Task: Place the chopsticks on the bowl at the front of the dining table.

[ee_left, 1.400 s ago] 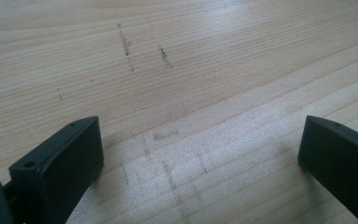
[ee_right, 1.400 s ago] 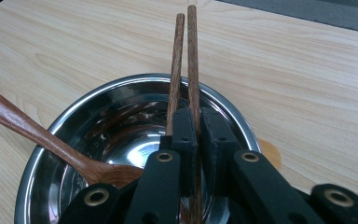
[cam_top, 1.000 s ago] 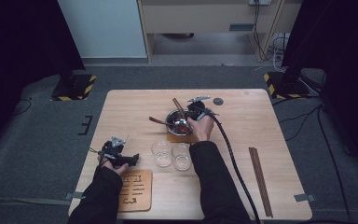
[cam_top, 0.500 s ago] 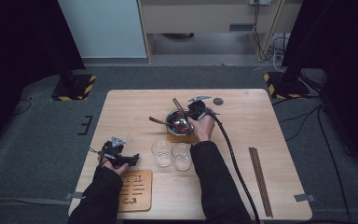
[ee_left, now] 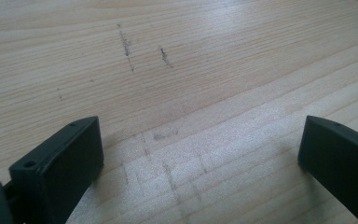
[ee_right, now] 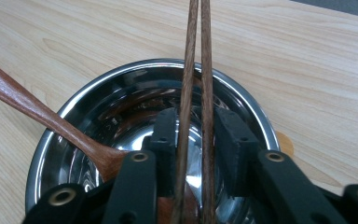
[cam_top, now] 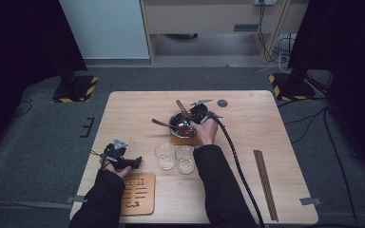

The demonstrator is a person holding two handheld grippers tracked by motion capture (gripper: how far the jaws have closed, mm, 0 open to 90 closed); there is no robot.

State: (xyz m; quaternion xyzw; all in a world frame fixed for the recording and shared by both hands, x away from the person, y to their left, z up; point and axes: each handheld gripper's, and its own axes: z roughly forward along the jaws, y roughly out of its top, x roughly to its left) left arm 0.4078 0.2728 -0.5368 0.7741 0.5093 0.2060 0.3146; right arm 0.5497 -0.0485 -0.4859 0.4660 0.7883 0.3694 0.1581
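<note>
Wooden chopsticks (ee_right: 193, 93) cut off, spoon (ee_right: 42, 119) bowl hidden

**Tight at the bowl, open wood at the left jaws**

Between the right gripper (ee_right: 196, 140) jaws stand two chopsticks (ee_right: 196, 56), with narrow gaps on either side. Ahead and around them curves the steel bowl (ee_right: 242, 93) wall; the wooden spoon (ee_right: 32, 112) blocks the left. The left gripper (ee_left: 200, 154) jaws stand wide over the bare table (ee_left: 191, 60), unobstructed ahead. Two glasses (cam_top: 175, 156) stand between the hands.
</note>
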